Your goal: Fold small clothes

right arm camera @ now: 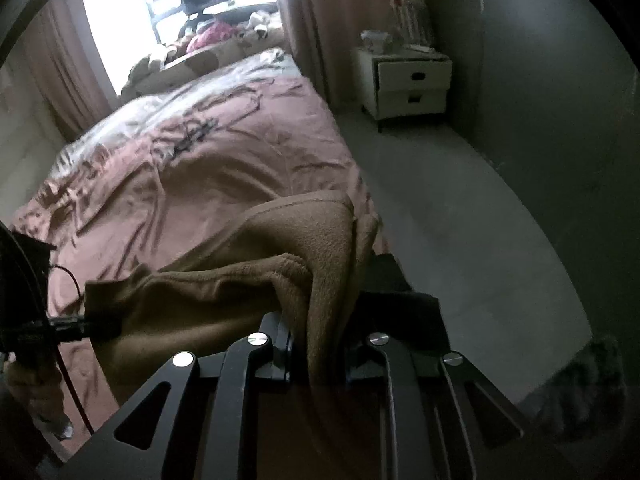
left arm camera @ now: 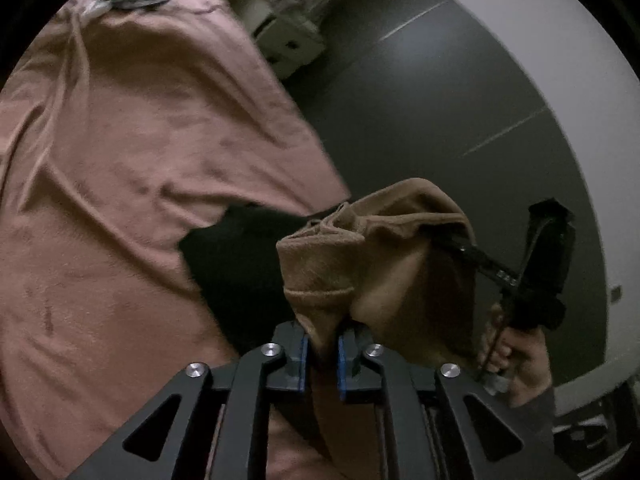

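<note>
A brown fleece garment point(left arm camera: 380, 248) hangs stretched between my two grippers above the foot of a bed. In the left wrist view my left gripper point(left arm camera: 322, 340) is shut on one bunched edge of it. My right gripper point(left arm camera: 450, 242) reaches in from the right with a hand point(left arm camera: 520, 364) on its handle, its tips buried in the cloth. The right wrist view has the brown garment point(right arm camera: 248, 280) draped over my right gripper point(right arm camera: 318, 344), which is shut on a fold. My left gripper point(right arm camera: 86, 326) pinches the far left corner.
The bed carries a rumpled pink cover point(right arm camera: 192, 168). A black cloth point(left arm camera: 240, 264) lies at the bed's corner under the garment. Past the bed are grey floor point(right arm camera: 460, 220), a white nightstand point(right arm camera: 408, 80) and a cluttered window sill point(right arm camera: 216, 36).
</note>
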`<state>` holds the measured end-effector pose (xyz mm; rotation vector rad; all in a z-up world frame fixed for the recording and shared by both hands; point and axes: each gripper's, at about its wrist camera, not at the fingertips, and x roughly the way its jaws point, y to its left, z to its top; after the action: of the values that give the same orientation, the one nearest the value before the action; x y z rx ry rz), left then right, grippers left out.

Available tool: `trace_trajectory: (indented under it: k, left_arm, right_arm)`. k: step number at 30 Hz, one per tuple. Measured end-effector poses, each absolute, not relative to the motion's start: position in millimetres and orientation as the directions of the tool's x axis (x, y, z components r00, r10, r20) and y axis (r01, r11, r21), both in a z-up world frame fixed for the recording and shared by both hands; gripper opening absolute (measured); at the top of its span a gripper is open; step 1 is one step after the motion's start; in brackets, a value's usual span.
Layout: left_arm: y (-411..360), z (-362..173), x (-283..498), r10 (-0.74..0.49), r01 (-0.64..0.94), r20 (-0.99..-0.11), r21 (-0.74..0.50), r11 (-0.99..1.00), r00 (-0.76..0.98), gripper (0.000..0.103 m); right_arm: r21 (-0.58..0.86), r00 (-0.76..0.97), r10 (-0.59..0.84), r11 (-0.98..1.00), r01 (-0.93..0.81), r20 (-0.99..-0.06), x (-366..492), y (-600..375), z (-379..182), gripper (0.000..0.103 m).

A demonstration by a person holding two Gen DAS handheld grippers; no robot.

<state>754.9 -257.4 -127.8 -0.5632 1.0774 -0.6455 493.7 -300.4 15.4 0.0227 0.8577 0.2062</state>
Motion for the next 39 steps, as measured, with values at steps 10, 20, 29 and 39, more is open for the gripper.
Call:
trace_trajectory:
  k: [10,20,29,39]
  left_arm:
    - [-240,-129,749,-0.606,0.178,-0.696,-0.589,0.789,0.386,0.049]
    - [-256,-144,765,-0.561,0.194,-0.742,-0.529,0.826,0.366,0.036]
    - [-269,-167,794,-0.554,0.181,-0.753,-0.526,0.831,0.356,0.036]
    - [-260,-147,764,-0.546,0.145,-0.762,-0.532,0.834,0.349,0.045]
  right_arm:
    - [0.031,0.653,0.028,0.999,-0.008,-0.757,493,-343,33,0.04]
    - [0.058,0.558,0.121,0.99,-0.129,-0.821,501,-337,17,0.015]
    - [0.057,0.517,0.048,0.998,0.001,-0.855,550,-368,-6,0.012]
    - [0.066,0.563,0.103,0.994,-0.085,-0.82,484,-387,44,0.016]
